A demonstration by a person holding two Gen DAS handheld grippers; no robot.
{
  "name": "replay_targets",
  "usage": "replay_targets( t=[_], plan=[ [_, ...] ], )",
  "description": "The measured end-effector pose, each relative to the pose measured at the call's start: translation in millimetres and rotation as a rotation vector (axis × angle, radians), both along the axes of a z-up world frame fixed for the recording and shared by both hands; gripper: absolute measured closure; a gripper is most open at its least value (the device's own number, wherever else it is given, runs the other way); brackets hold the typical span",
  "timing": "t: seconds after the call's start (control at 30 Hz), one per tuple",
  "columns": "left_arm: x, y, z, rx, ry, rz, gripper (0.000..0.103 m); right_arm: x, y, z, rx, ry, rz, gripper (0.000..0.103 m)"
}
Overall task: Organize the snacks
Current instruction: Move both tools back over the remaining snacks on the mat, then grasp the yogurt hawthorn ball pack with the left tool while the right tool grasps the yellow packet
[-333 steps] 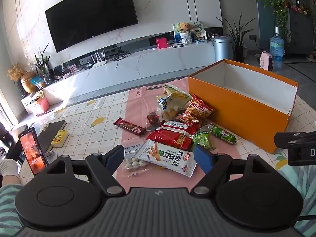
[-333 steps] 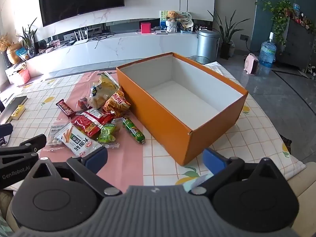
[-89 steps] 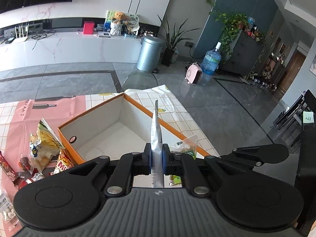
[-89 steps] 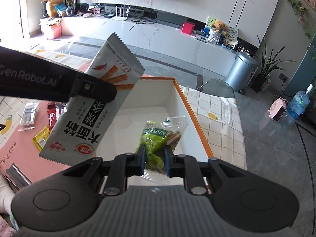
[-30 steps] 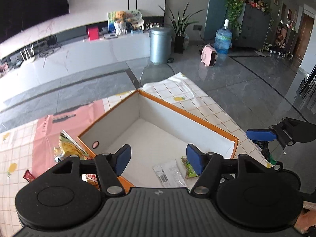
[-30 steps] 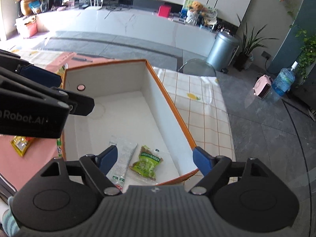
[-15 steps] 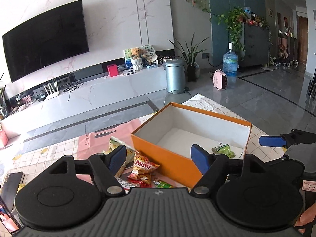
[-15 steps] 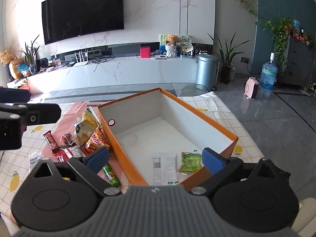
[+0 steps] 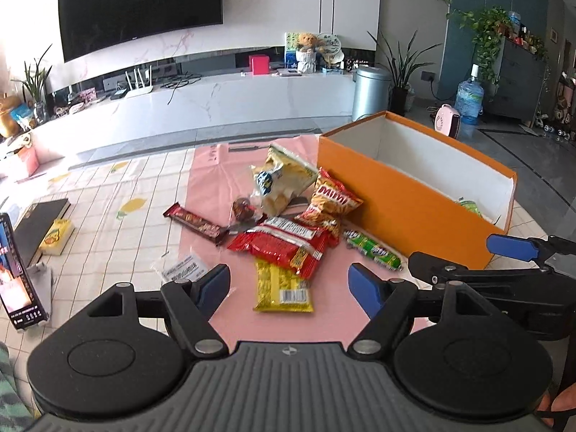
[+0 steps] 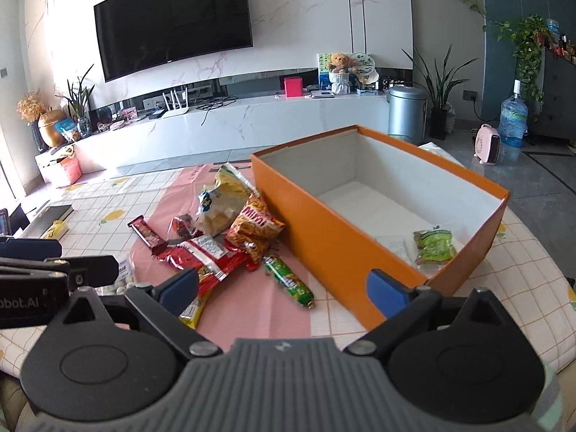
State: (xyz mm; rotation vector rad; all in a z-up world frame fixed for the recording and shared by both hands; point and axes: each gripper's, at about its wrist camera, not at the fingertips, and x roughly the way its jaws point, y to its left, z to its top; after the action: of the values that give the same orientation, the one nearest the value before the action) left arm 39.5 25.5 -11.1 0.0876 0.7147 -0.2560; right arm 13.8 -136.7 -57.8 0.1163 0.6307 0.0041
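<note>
An open orange box (image 10: 324, 223) stands on the table, right of a pile of snacks on a pink mat (image 9: 216, 169). Inside it lie a green raisin bag (image 10: 433, 244) and a white packet (image 10: 394, 246). The pile holds a red packet (image 9: 284, 246), a yellow packet (image 9: 282, 284), an orange chip bag (image 9: 333, 199), a pale chip bag (image 9: 279, 180), a chocolate bar (image 9: 196, 223) and a green sausage stick (image 9: 372, 250). My left gripper (image 9: 289, 284) is open and empty just before the yellow packet. My right gripper (image 10: 284, 288) is open and empty, near the green stick (image 10: 289, 280).
A phone on a stand (image 9: 16, 270) is at the table's left edge, with a dark book (image 9: 39, 219) and a yellow sponge (image 9: 55, 237) beyond it. A clear bag of white sweets (image 9: 183, 268) lies left of the pile. The box (image 9: 406, 194) stands at the right.
Both grippers let go of the white packet and the raisin bag into the box, opened, and have drawn back left and down to face the snack pile.
</note>
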Motion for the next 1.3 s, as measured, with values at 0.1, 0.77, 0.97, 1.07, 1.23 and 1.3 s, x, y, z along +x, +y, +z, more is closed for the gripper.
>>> replay_targets(
  t=[0.1, 0.77, 0.97, 1.07, 1.23, 1.3],
  plan=[
    [-1, 19, -13, -0.024, 0.020, 0.026, 0.015, 7, 11, -11, -0.024, 0.033, 0.016, 0.009],
    [47, 95, -69, -0.132, 0.089, 0.277, 0.021, 68, 38, -66, -0.134, 0.131, 0.035, 0.036],
    [66, 95, -82, -0.170, 0.142, 0.294, 0.016, 84, 50, -69, -0.074, 0.141, 0.064, 0.037],
    [78, 88, -86, -0.163, 0.153, 0.330, 0.015, 91, 57, -71, -0.044, 0.149, 0.078, 0.036],
    [96, 81, -96, -0.133, 0.177, 0.371, 0.015, 103, 67, -82, 0.024, 0.202, 0.091, 0.025],
    [101, 80, -101, -0.136, 0.197, 0.383, 0.015, 107, 71, -86, 0.030, 0.221, 0.096, 0.022]
  ],
)
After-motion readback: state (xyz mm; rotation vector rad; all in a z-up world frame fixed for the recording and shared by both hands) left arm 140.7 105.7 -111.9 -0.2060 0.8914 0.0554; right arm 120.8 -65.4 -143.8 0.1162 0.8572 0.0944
